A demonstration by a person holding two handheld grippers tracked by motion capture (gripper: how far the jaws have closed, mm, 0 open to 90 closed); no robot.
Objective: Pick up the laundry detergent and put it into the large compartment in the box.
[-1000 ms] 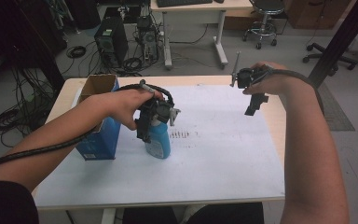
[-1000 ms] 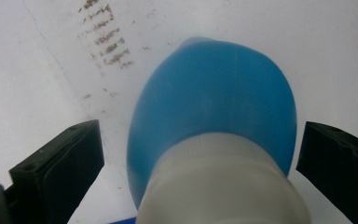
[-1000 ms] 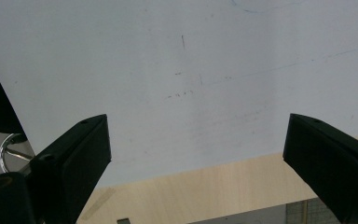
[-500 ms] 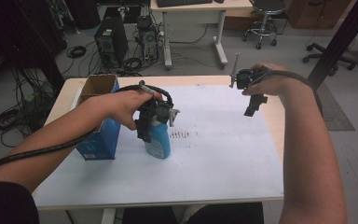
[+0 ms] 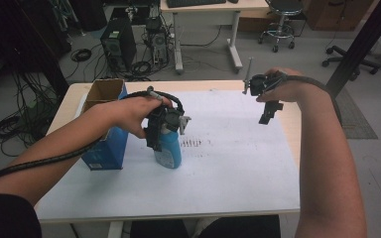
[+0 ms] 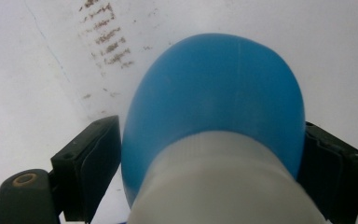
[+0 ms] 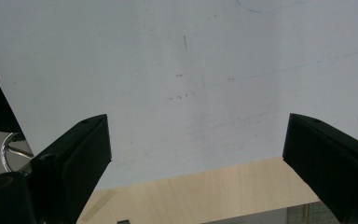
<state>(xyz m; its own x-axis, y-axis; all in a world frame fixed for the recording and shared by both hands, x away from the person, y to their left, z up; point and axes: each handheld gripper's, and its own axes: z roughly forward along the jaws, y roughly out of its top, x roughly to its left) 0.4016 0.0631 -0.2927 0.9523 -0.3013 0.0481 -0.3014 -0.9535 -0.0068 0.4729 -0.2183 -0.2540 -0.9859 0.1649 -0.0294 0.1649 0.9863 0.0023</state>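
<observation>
Table (image 5: 287, 124), light wood, topped by a white paper sheet (image 5: 228, 168) bearing a faint patch of brown marks, unreadable. Blue carton (image 5: 106, 148), top flaps open, standing at the sheet's left edge; small pale print low on its side, illegible. Blue bottle (image 5: 170, 148), white cap, upright just right of the carton. Left gripper (image 5: 164, 130), jaws just closing in, pads against both bottle sides. Right gripper (image 5: 268, 111), wide apart, empty, raised over the far right corner.
</observation>
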